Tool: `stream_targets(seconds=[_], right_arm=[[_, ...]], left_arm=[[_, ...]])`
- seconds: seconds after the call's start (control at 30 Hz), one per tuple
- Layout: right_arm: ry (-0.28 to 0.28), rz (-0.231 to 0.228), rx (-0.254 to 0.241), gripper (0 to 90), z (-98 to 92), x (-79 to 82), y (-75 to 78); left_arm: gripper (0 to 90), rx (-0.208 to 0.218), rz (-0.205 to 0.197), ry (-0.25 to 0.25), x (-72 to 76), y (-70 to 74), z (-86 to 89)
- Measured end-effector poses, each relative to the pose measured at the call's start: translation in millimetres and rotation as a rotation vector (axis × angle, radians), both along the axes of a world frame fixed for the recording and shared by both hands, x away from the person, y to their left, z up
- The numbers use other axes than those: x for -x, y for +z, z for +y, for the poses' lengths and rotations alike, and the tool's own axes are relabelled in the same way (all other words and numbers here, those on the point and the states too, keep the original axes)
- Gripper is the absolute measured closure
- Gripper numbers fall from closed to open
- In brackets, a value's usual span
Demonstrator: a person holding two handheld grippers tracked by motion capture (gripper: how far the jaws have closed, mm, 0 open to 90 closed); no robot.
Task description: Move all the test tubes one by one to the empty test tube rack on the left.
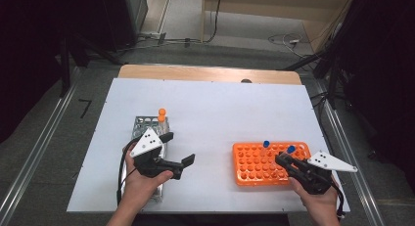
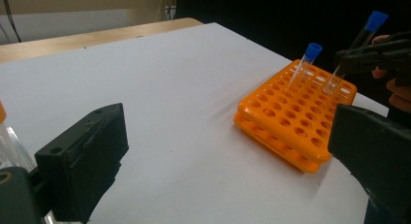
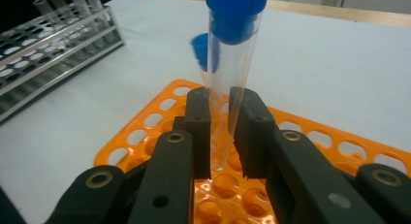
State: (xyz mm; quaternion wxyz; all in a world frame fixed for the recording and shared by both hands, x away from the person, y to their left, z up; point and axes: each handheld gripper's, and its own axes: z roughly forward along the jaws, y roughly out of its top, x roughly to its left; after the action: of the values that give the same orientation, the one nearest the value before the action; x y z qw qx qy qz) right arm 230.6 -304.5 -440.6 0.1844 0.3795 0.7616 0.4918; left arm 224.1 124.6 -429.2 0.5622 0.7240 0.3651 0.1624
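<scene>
the right tool [image 3: 220,117] is clamped on a clear tube with a blue cap [image 3: 231,64], and holds it tilted just above the holes of the orange rack [image 3: 310,136]. a second blue-capped tube [image 2: 304,66] stands in the far part of the orange rack. the left tool [image 1: 177,150] has its jaws wide apart with nothing between them, well apart from the orange rack, over the grey metal rack [image 1: 147,123]. both racks lie on the white tabletop [image 1: 215,113].
</scene>
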Motion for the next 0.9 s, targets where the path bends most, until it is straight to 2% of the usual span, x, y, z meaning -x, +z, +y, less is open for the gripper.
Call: stream_targets(seconds=[0.4,0.9], right_arm=[[0.111,-0.010,-0.012,75.2,24.9,12.6,7.9],[0.202,-0.006,0.002,75.3,57.1,12.7,5.0]], left_arm=[[1.4,-0.005,0.005,-0.030,1.1,-2.1,-9.5],[2.6,0.003,0.006,-0.084,4.9,-2.2,-26.7]])
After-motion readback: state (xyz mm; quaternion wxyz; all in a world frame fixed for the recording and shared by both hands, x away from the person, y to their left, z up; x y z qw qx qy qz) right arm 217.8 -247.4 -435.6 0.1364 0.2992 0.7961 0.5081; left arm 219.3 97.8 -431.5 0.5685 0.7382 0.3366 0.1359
